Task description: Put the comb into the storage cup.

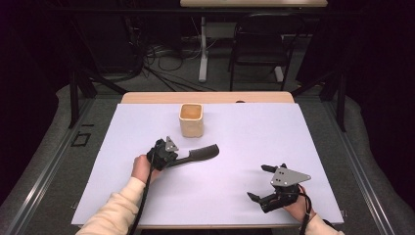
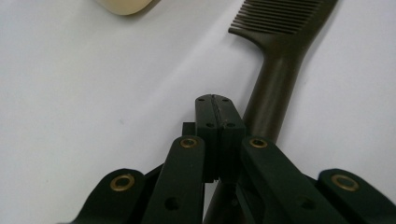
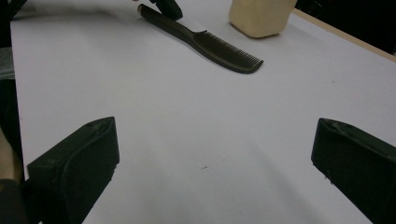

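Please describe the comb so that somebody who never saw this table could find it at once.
Start at the white table sheet and find the cream square cup near its far edge. Just in front of the cup lies the comb, its handle at the left tool. It is the one dark, long, flat thing with fine teeth.

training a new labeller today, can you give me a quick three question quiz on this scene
1. True or false: the left gripper is shut at the handle of the comb.
2. How do the jaws of the right gripper stand? A) closed on the cup B) wide apart with nothing between them C) closed on the comb
3. Fill in: the beige cup stands upright on the white sheet, on the far side of the ____.

Key: 1 true; 2 B; 3 comb
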A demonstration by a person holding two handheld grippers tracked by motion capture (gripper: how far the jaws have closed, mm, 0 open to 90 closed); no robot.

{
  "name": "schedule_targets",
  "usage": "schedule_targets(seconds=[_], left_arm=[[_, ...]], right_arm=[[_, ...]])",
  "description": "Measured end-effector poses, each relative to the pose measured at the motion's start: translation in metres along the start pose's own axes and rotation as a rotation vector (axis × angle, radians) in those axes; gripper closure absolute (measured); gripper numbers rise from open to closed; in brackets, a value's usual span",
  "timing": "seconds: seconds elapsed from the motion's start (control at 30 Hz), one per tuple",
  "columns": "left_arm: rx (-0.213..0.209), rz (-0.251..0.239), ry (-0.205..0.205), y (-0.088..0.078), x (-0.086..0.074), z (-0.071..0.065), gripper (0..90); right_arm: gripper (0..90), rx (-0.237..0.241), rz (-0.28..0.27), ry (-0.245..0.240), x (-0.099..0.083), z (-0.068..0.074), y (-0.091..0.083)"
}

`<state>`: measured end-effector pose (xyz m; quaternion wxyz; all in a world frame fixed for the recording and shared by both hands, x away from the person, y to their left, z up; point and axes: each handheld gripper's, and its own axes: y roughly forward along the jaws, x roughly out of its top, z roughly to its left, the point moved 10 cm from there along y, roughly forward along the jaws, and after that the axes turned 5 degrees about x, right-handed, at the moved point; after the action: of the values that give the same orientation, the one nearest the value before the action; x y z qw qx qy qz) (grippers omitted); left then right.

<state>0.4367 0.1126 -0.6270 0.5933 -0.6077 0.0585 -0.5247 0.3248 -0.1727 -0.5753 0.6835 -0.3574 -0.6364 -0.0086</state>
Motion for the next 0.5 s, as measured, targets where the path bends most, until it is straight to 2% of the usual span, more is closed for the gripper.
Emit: schedule_targets(seconds=[0.23,0.5], left_arm=[[0.003,0.008,0.006,-0.005,-0.008,-0.001,90.0],[-0.002,0.016,-0.028,-0.013,-0.018,0.0,90.0]], right_arm=[[0.3,0.001,-0.001,0.0,0.0,0.0,0.0],[0.3,0.004,0.0,-0.002,0.0,0.001,0.001]])
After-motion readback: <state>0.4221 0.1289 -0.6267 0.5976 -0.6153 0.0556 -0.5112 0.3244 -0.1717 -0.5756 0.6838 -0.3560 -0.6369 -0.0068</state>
